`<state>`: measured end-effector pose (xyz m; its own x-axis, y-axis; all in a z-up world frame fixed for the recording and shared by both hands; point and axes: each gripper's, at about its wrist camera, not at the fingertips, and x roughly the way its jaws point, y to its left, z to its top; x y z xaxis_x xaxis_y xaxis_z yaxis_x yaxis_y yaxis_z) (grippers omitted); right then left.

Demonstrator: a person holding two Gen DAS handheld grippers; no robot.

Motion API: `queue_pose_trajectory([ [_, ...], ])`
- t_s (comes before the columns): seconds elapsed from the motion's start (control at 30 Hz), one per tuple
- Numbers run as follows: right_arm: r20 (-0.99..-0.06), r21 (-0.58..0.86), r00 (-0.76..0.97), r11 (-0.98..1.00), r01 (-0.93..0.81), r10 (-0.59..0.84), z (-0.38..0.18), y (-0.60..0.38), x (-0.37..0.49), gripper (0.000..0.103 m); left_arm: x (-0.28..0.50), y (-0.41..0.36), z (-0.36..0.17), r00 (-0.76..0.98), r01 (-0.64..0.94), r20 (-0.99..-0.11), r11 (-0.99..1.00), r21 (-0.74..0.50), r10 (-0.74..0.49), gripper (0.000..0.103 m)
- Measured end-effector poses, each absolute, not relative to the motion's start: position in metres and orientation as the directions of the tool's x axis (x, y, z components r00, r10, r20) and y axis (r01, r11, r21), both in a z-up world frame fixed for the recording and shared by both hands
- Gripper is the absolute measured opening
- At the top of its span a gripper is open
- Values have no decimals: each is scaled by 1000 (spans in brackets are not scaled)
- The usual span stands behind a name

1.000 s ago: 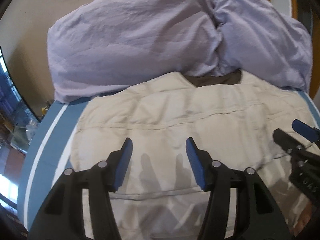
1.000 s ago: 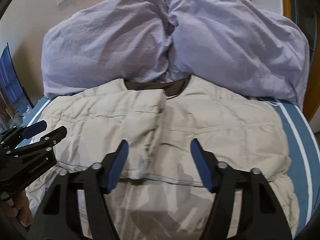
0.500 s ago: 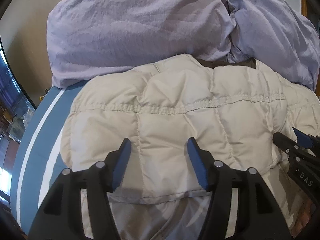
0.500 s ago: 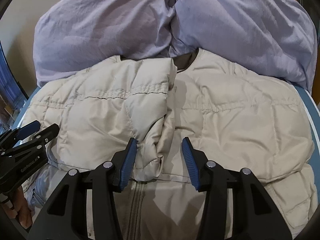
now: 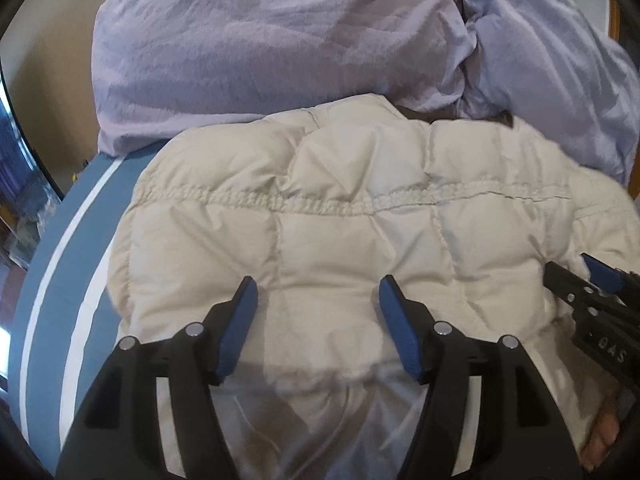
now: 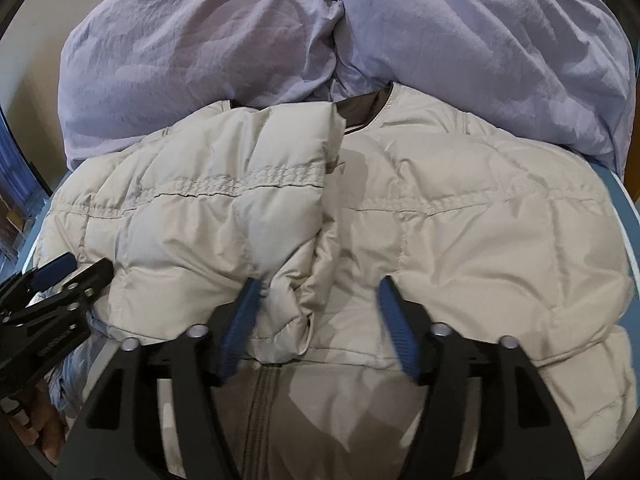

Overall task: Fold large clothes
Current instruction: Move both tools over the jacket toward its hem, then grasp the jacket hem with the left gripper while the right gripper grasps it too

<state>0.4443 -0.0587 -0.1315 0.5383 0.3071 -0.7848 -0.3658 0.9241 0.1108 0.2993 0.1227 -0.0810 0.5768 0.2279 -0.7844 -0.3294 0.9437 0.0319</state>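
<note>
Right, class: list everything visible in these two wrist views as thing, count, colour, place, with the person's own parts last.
Puffer jacket: one, beige, spread on the bed, one side folded over the middle.
Jacket collar lining: one, dark brown, at the neck by the duvet.
Zip: one, grey-brown, at the jacket's near edge.
Duvet: one, lilac, bunched behind the jacket.
Bed sheet: one, blue with white stripes, under the jacket.
Left hand-held gripper: one, black with blue pads, open over the jacket.
Right hand-held gripper: one, same colours, open around a jacket fold.
</note>
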Motion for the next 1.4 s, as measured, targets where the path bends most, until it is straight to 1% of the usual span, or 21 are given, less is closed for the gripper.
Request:
queue_pose_trajectory([
  [0.03, -788, 121, 531, 924, -362, 311, -128, -64, 444, 82, 291, 124, -76, 584, -329, -781, 944, 22, 222, 68],
  [0.2, -783, 131, 532, 922, -365, 322, -109, -91, 427, 91, 250, 132, -59, 598, -325, -773, 946, 10, 213, 70],
  [0.3, -788, 103, 532, 919, -381, 309, -100, -113, 407, 92, 215, 145, -54, 599, -328, -774, 945, -4, 205, 73],
  [0.5, -796, 54, 534, 913, -405, 284, -97, -186, 360, 94, 132, 176, -57, 576, -339, -791, 941, -1, 207, 73],
  [0.67, -828, 23, 521, 941, -338, 208, -107, -263, 332, 95, 87, 194, -71, 548, -351, -817, 936, -34, 176, 73],
  [0.77, -844, 67, 497, 958, -278, 203, -116, -303, 323, 95, 72, 199, -80, 542, -353, -828, 933, -69, 143, 73],
  [0.83, -846, 111, 484, 961, -254, 226, -120, -321, 317, 95, 66, 198, -84, 543, -347, -833, 932, -103, 110, 73],
  [0.97, -841, 179, 471, 959, -220, 265, -126, -348, 305, 95, 62, 190, -91, 547, -330, -834, 935, -129, 78, 72],
  [1.07, -832, 254, 450, 944, -209, 324, -131, -361, 300, 95, 63, 183, -95, 545, -314, -837, 938, -145, 52, 69],
  [1.17, -832, 293, 425, 933, -207, 356, -139, -364, 299, 88, 63, 175, -97, 545, -299, -837, 943, -147, 42, 66],
  [1.3, -829, 342, 391, 916, -211, 400, -148, -363, 298, 73, 63, 169, -101, 545, -293, -838, 944, -153, 34, 65],
  [1.33, -827, 350, 388, 912, -213, 408, -149, -361, 298, 73, 63, 169, -102, 545, -296, -838, 942, -157, 32, 65],
  [1.4, -821, 351, 392, 909, -225, 415, -149, -358, 296, 66, 62, 169, -103, 546, -300, -838, 939, -170, 23, 63],
])
